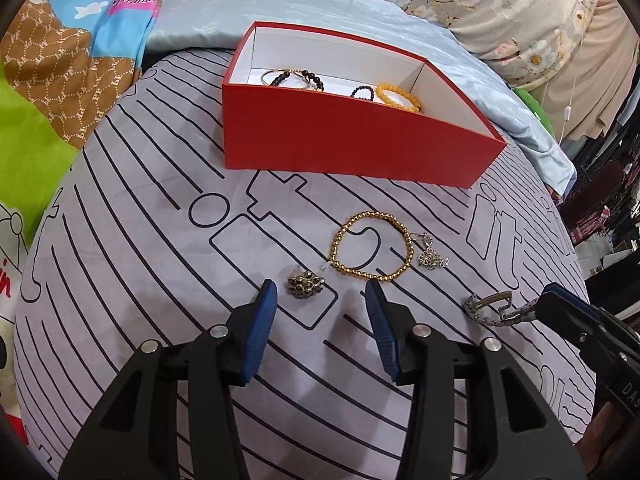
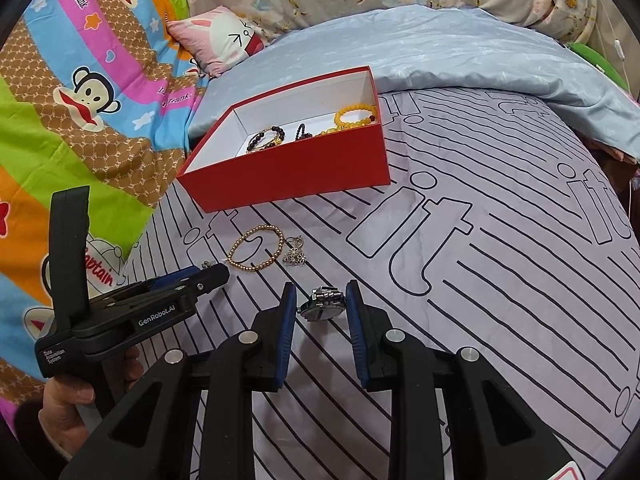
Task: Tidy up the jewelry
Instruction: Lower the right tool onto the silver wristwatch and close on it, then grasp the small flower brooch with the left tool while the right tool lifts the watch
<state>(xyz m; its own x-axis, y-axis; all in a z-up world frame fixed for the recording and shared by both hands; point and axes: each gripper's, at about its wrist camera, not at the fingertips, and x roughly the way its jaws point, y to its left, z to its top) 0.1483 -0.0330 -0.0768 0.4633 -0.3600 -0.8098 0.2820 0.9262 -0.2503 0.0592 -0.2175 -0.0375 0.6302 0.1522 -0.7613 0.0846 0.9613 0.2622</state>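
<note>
A red box [image 1: 352, 140] [image 2: 296, 172] with a white inside stands on the striped grey sheet; dark bead bracelets and a yellow bead bracelet [image 1: 398, 96] lie in it. In front of it lie a gold bead bracelet [image 1: 374, 213], a silver earring [image 1: 432, 258] and a dark brooch [image 1: 306, 286]. My left gripper [image 1: 320, 286] is open, and the brooch lies just ahead of its left finger. My right gripper [image 2: 320, 292] [image 1: 548, 298] is shut on a metal wristwatch [image 2: 322, 307], whose strap [image 1: 486, 308] sticks out on the sheet.
A bright cartoon quilt [image 2: 80, 92] lies to the left. A pale blue blanket [image 2: 460, 48] and floral pillows [image 1: 500, 4] lie behind the box. A hand [image 2: 72, 400] holds the left gripper's handle. The bed's edge drops off at the right [image 1: 592, 208].
</note>
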